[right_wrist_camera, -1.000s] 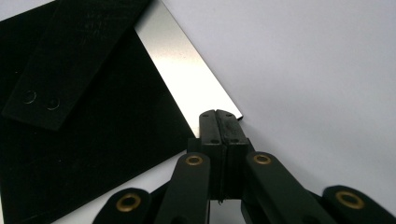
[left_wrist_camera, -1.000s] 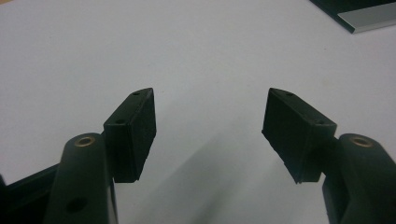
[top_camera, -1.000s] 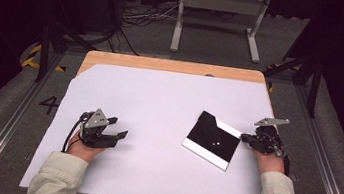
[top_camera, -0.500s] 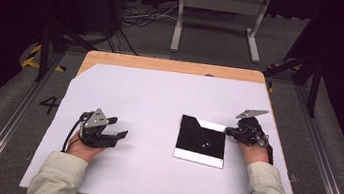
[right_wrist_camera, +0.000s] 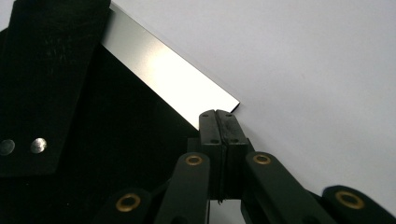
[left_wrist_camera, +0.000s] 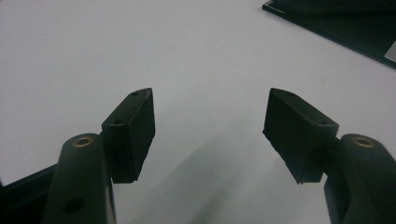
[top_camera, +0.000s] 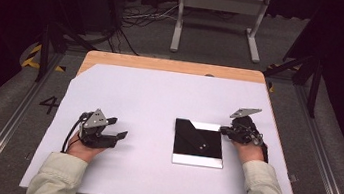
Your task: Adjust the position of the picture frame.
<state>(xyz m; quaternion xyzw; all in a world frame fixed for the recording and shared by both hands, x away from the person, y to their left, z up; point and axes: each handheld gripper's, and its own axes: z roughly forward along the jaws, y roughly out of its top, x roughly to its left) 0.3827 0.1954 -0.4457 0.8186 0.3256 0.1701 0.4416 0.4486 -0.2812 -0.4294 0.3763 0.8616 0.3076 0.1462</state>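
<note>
A flat black square panel (top_camera: 199,143) with bright silver strips along its far and near edges lies right of centre on the white sheet (top_camera: 159,100). A darker strip with small silver dots (right_wrist_camera: 37,145) crosses its face. My right gripper (top_camera: 224,130) is shut, jaws pressed together, with its tips (right_wrist_camera: 218,115) at the panel's far right corner (right_wrist_camera: 233,103), touching or just over it. My left gripper (top_camera: 118,127) rests open on the sheet at the left, nothing between its pads (left_wrist_camera: 210,130). The panel's corner (left_wrist_camera: 336,23) shows far off in the left gripper view.
The white sheet covers a wooden table whose far edge (top_camera: 164,64) shows bare. Behind the table stand a grey metal frame (top_camera: 219,12) and cables on the floor (top_camera: 140,17). Dark rails run along both sides of the table.
My right gripper has moved left, and the black panel has slid left with it and turned from a tilted lie to square with the table. The left gripper has stayed still.
</note>
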